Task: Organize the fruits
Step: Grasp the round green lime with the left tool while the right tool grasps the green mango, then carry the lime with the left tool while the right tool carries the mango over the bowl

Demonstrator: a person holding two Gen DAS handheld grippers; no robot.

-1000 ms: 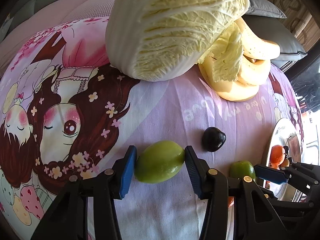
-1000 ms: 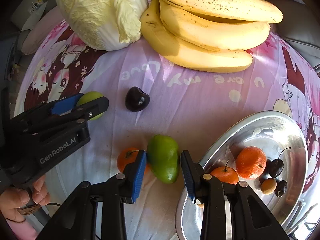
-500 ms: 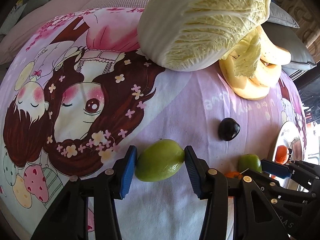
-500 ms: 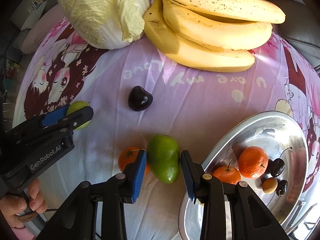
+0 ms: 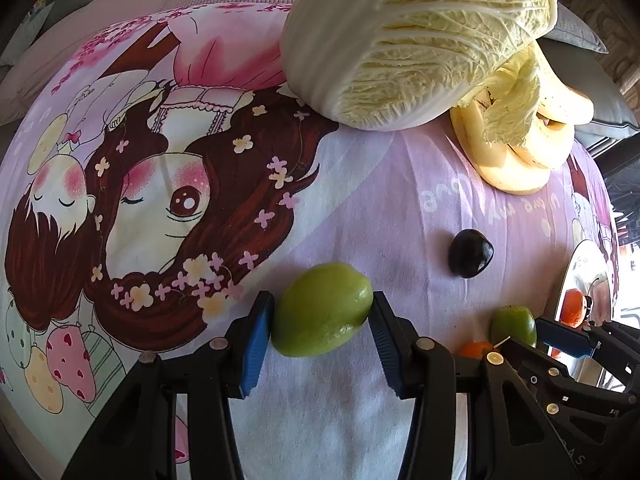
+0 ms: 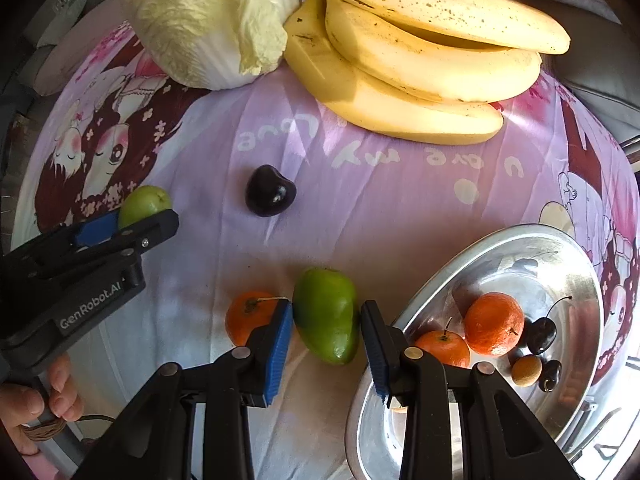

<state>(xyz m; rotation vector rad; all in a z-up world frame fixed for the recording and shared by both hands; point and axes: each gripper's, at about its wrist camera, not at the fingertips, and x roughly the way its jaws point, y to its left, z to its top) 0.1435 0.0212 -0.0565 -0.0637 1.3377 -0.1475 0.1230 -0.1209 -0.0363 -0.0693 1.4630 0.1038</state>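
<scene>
Fruits lie scattered over a pink-lilac cartoon-print cloth (image 6: pixel 360 208) that covers the whole surface, with a big-eyed girl drawn toward its left side and pale lettering across the middle. Your left gripper (image 5: pixel 322 322) pinches a round green fruit (image 5: pixel 322 308) between its blue pads, both pads pressed to its sides, near the left edge of the cloth. Your right gripper (image 6: pixel 326 330) stands over a green mango (image 6: pixel 326 314); its left pad touches the skin, but whether the right pad does, you cannot tell. A mandarin (image 6: pixel 246 314) sits just beside the mango, partly behind the left finger.

A dark plum (image 6: pixel 270 196) rests alone in the middle of the cloth, well apart from both grippers. Along the far edge a napa cabbage (image 6: pixel 208 20) leans against a bunch of bananas (image 6: pixel 420 48), one leaf draped on the nearest banana. At the right edge a shiny oval metal tray (image 6: pixel 576 280) holds two mandarins (image 6: pixel 494 322), dark cherries (image 6: pixel 540 334) with stems and a small tan fruit (image 6: pixel 526 370).

Your left hand (image 6: pixel 28 408) shows at the lower left corner of the right wrist view, wrapped around the handle. Beyond the cloth you can see grey cushions (image 5: pixel 580 36) and quilted fabric; strong sunlight falls across the surface.
</scene>
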